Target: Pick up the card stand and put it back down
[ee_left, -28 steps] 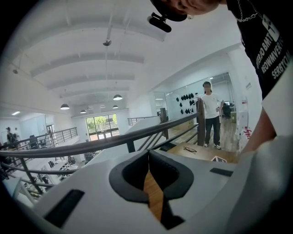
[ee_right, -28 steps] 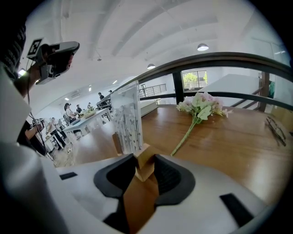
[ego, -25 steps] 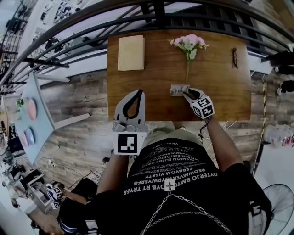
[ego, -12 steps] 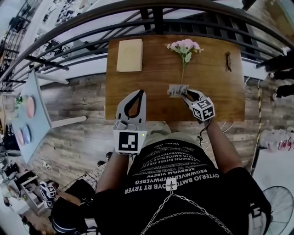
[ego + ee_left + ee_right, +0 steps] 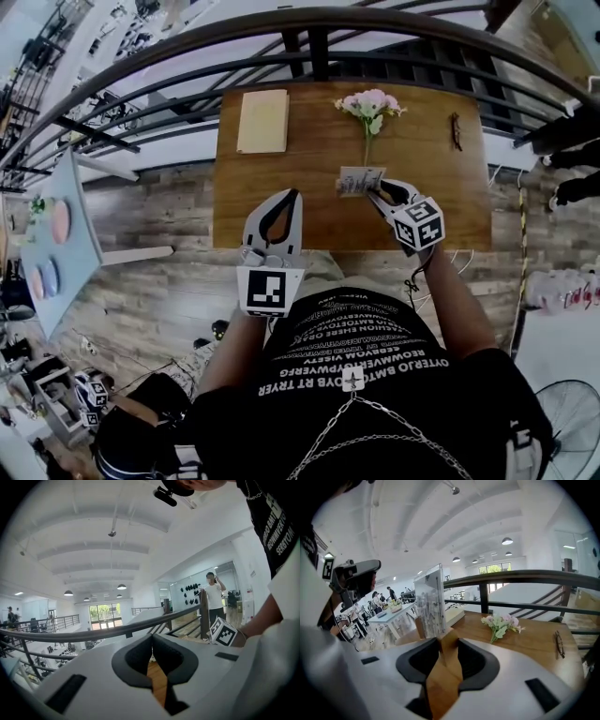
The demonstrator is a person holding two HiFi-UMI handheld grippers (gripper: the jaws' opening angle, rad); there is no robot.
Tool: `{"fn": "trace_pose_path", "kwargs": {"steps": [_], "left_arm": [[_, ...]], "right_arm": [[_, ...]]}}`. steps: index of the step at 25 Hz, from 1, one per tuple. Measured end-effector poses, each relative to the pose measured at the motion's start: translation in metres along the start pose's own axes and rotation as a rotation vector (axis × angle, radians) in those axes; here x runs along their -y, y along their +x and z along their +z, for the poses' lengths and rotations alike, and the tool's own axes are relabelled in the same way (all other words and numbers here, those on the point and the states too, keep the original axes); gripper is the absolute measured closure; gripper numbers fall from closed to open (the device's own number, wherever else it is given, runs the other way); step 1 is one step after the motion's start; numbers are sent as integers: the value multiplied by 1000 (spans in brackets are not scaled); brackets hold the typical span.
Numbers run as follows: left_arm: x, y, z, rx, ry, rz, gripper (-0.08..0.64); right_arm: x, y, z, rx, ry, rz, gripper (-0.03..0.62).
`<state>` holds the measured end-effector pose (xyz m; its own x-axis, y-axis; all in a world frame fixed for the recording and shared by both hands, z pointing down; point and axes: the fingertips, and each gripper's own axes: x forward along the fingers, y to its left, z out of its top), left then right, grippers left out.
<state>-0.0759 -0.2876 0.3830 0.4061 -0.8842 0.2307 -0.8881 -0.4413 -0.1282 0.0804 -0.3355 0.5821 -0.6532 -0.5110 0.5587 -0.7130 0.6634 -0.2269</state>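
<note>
A person stands at the near edge of a rectangular wooden table point(image 5: 281, 202), seen from above, with a two-jaw gripper in each hand.

The right gripper point(image 5: 378, 194) reaches over the middle of the table. Its jaws are clamped on the wooden base of the card stand point(image 5: 360, 180). The stand is a clear upright panel on a small wooden block. It stands upright in the grip and appears lifted clear of the tabletop, over the table's centre and closer to the near edge than the far one.

The left gripper point(image 5: 293, 193) hovers over the near edge, to the left of the stand and well apart from it. Its jaw tips are pressed together with nothing between them.

A bunch of pink flowers point(image 5: 370, 103) lies at the middle of the far edge, its stem pointing towards the stand. A cream-coloured book point(image 5: 262, 121) lies flat near the far left corner. A small dark object point(image 5: 456, 131), which looks like folded glasses, lies near the far right corner. A dark metal railing point(image 5: 319, 19) runs beyond the far edge.
</note>
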Motion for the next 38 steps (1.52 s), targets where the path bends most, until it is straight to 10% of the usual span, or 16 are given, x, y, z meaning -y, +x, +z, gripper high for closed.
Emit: {"fn": "trace_pose_path", "kwargs": {"steps": [38], "left_arm": [[45, -29, 13, 20, 27, -21, 534]], "right_arm": [[-22, -109, 108, 130, -31, 8, 454]]}}
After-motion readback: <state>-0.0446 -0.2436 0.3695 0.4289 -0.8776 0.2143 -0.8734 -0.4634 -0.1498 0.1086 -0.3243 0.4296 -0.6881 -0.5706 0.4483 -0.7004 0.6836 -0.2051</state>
